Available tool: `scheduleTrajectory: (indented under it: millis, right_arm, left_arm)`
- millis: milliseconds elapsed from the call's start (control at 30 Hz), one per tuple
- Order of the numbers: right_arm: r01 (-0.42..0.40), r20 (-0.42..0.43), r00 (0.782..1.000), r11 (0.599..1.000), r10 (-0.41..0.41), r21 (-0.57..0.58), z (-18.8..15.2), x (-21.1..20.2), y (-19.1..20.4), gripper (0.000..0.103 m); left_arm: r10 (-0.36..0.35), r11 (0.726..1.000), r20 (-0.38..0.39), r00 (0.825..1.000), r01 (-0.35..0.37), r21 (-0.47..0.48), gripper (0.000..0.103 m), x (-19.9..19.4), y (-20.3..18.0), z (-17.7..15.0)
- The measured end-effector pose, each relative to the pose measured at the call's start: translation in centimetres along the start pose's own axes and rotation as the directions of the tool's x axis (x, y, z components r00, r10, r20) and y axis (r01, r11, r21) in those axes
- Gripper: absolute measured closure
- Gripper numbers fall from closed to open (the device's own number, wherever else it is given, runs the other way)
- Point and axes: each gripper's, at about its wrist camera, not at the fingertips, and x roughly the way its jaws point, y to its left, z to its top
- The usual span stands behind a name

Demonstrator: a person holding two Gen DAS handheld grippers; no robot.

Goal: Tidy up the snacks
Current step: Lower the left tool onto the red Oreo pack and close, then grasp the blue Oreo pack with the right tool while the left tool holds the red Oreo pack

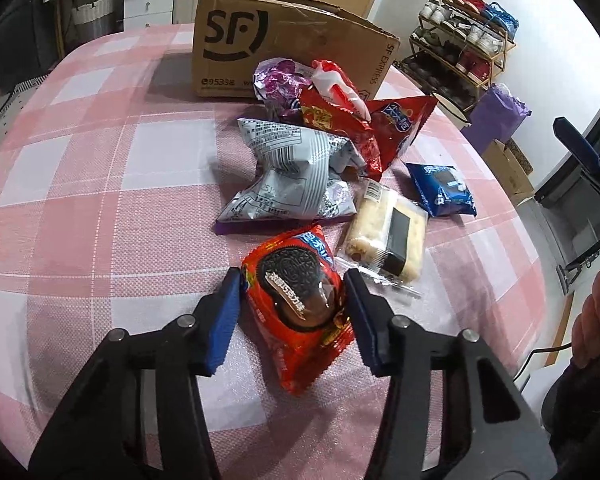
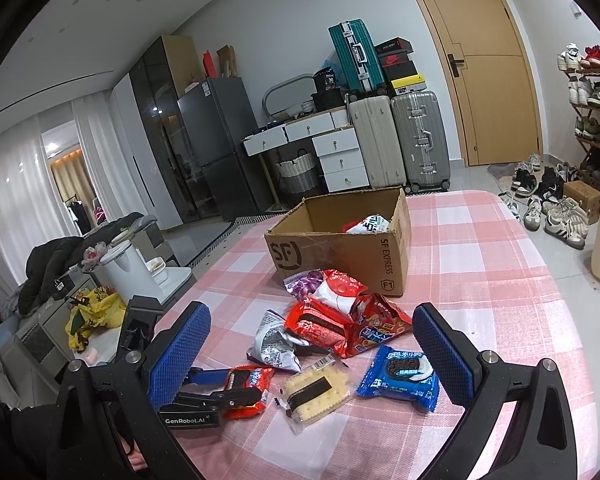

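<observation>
- on the pink checked tablecloth (image 1: 100, 200): left gripper (image 1: 294, 312) fingers clamped on the red oreo cookie packet (image 1: 296, 300), which lies flat
- just beside it: clear-wrapped cracker sandwich (image 1: 388, 236), grey-white crumpled bag (image 1: 288, 176)
- right gripper (image 2: 312, 360) jaws wide, empty, over the blue oreo packet (image 2: 400, 376)
- brown sf cardboard box (image 2: 340, 240) behind the pile

Black two-finger grippers (image 1: 292, 312) (image 2: 312, 356) with blue textured pads (image 2: 440, 354), silver pivot screws, white "GenRobot.AI" lettering; possibly a reddish knitted sleeve (image 1: 596, 312).
</observation>
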Motion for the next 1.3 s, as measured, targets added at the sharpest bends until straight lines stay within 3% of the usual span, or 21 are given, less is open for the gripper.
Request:
scheduleTrajectory:
  millis: [433,767,967,1300]
  right_arm:
    - [0.017,0.014,1.0,0.999,-0.017,0.027,0.0,-0.7,-0.7,0.0]
    - [0.052,-0.001,0.999,0.998,-0.052,0.036,0.0,-0.8,-1.9,0.0]
    - [0.102,-0.05,0.994,0.993,-0.099,0.062,-0.5,0.1,-3.2,0.0]
    - [0.169,-0.222,0.965,0.979,-0.14,0.117,-3.1,4.4,-6.1,0.0]
  left_arm:
    - [0.007,1.0,0.017,1.0,-0.007,-0.03,0.057,-1.4,1.4,-0.1]
    - [-0.005,0.998,0.071,0.997,0.009,-0.055,0.057,-4.1,2.5,0.4]
    - [-0.021,0.997,0.085,0.996,0.027,-0.067,0.057,-4.6,3.0,0.4]
    - [-0.023,0.997,0.126,0.992,0.033,-0.074,0.057,-6.1,3.5,1.0]
